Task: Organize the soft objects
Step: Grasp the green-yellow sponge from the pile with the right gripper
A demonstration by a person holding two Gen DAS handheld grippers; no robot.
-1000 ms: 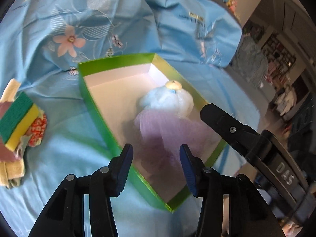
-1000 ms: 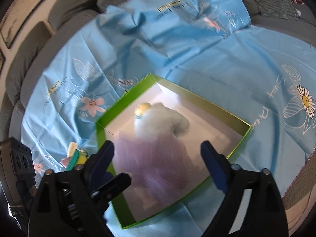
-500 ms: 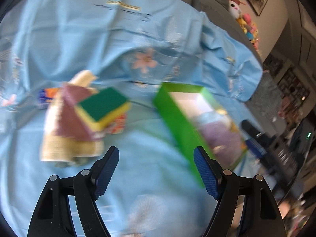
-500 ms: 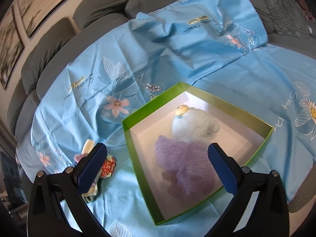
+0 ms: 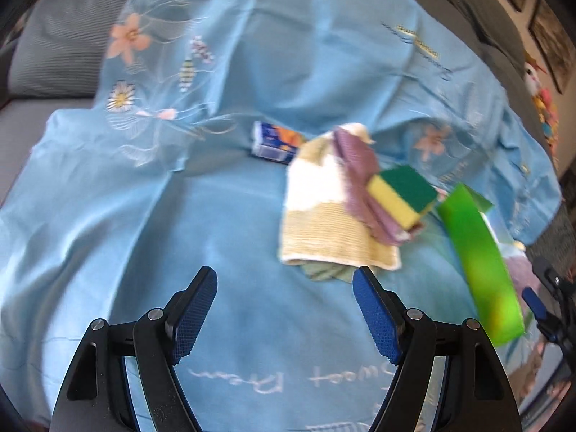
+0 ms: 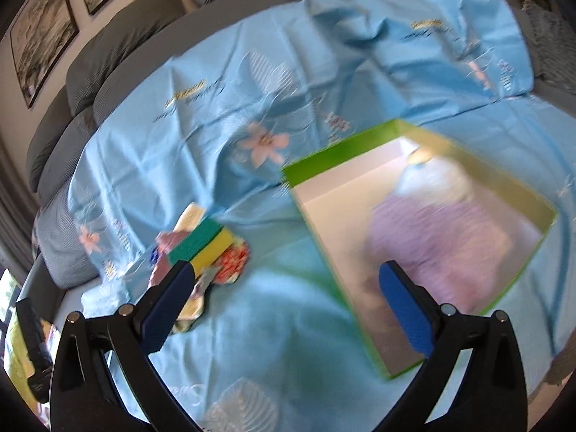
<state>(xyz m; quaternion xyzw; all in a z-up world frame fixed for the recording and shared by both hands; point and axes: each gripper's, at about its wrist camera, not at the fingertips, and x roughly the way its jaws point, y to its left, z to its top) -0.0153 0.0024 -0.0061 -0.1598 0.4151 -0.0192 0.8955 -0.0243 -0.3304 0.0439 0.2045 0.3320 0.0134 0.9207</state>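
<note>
Both grippers, left [image 5: 284, 313] and right [image 6: 288, 309], hang wide open and empty: a lilac mesh puff [image 6: 442, 241] already lies in the green-rimmed cardboard box [image 6: 334, 158], while the yellow-green sponge [image 5: 403, 189] atop folded cloths [image 5: 324, 223] waits left of it.

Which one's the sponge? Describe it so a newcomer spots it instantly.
On the blue sheet spread over the sofa, look to the pile of cloths outside the green box. The sponge sits on top of that pile: a firm rectangular block, yellow with a dark green face, unlike the limp fabrics under it.
</note>
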